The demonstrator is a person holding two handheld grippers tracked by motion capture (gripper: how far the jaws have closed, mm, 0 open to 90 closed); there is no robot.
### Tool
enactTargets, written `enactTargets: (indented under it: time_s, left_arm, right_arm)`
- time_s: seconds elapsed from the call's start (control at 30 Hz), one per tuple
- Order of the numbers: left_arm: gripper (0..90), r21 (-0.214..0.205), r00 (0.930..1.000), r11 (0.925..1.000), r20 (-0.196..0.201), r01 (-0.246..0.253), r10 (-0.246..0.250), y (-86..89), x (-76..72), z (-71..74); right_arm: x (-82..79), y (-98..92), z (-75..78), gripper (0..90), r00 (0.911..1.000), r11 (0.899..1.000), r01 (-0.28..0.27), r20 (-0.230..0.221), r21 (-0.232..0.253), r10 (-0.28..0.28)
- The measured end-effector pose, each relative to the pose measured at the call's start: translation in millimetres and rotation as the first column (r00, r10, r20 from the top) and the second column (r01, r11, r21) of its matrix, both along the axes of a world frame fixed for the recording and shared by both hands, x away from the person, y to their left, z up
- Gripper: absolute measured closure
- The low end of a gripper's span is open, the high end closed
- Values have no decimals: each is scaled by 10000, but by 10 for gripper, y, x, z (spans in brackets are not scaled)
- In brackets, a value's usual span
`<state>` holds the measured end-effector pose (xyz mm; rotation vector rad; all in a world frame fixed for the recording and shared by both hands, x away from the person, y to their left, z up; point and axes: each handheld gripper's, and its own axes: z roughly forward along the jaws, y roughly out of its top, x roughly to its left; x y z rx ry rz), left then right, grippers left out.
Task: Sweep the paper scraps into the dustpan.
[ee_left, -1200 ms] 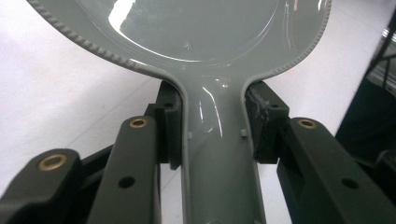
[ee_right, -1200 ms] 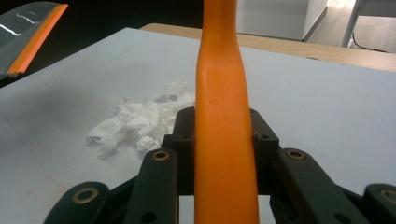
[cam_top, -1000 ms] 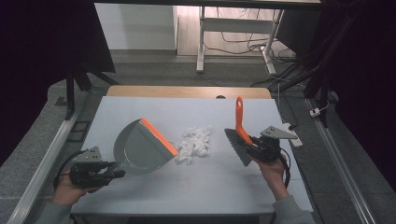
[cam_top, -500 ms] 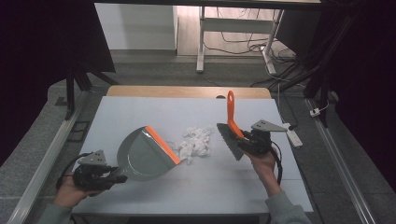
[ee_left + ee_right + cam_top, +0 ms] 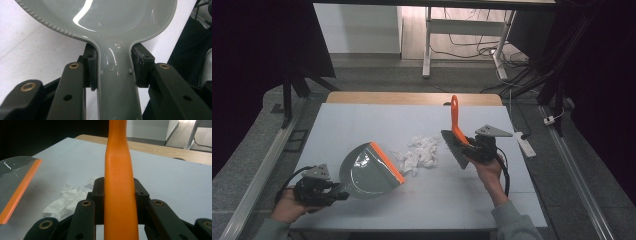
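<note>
Clamping the orange brush (image 5: pixel 455 131) handle, the right claw (image 5: pixel 475 145) has slid leftward toward the crumpled paper (image 5: pixel 418 155) at frame centre. The left claw (image 5: pixel 323 188), lower left, grips the grey dustpan (image 5: pixel 368 169), its orange lip now just beside the pile on the desk (image 5: pixel 362 120), so sweeping looks imminent.

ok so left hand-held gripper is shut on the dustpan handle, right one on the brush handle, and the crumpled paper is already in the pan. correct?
Not quite. The crumpled paper lies on the table between dustpan and brush, not in the pan; the high view shows it. The rest holds: left hand-held gripper clamps the dustpan handle, right hand-held gripper the brush handle.
</note>
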<state>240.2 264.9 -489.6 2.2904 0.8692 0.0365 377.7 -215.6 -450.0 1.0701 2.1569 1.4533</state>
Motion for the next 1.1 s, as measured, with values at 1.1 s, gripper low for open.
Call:
enactTargets:
  time_s: [1.1]
  left_arm:
    - [612, 426, 9949, 9969, -784, 663, -628, -33, 146, -237]
  right_arm:
    - [763, 325, -228, 700, 9904, 9871, 994, -830, -1253, -1102]
